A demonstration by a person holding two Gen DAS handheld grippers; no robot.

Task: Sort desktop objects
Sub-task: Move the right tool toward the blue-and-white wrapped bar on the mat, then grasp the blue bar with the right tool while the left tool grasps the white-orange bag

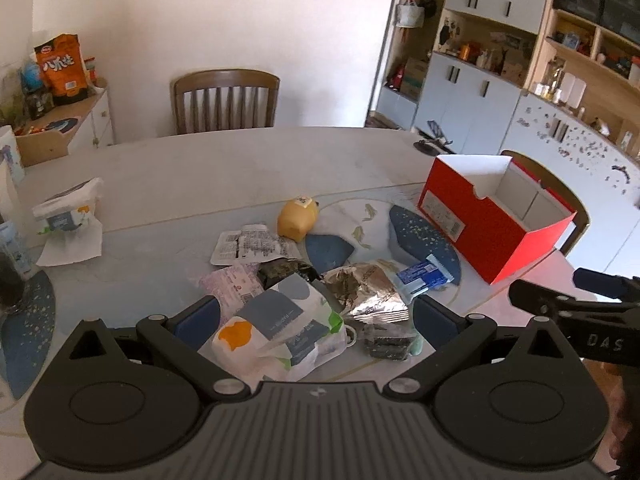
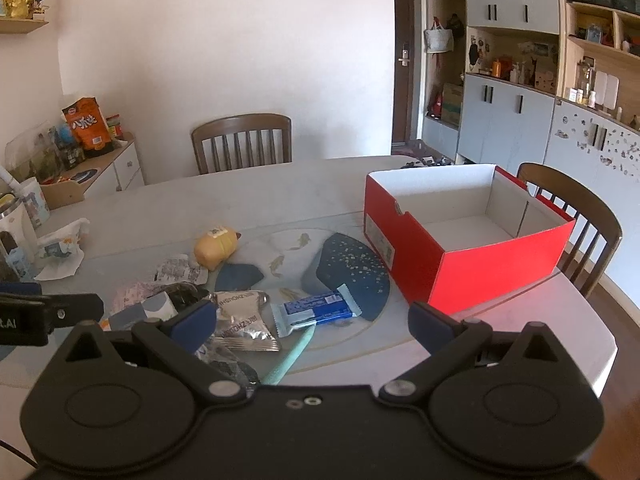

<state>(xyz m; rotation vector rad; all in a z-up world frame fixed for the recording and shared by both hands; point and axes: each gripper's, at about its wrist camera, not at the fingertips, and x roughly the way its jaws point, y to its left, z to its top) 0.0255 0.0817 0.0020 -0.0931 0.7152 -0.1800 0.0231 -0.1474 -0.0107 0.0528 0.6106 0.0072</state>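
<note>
You had both tools hovering over the near edge of the table (image 2: 248, 184), neither one committed to anything. The left gripper (image 1: 316, 318) had its tongs spread wide, framing the white packet with the orange spot (image 1: 276, 336) at the near end of the snack pile; the blue pads sat either side of it but I could not tell whether they touched it. The right gripper (image 2: 312, 324) was spread just as wide and held nothing, with the blue wrapper bar (image 2: 316, 310) lying flat on the table beyond its gap.

The things to sort were bunched near you: the silver foil packet (image 1: 364, 290) in the middle, dark wrappers beneath it, a pink sachet (image 1: 232, 284) to the left, a printed white sachet (image 1: 248, 242) farther off, and the yellow squeeze toy (image 1: 296, 220) at the far side of the heap. A second white packet (image 1: 68, 210) lay well apart on the far left, on a loose napkin.

The red box (image 2: 464, 268) stood open and empty to the right of the pile, which suggested it was meant as the bin. That probably explains your spacing: your left tool took the left side of the heap, your right stayed nearer the box. I judged nothing sorted yet.
</note>
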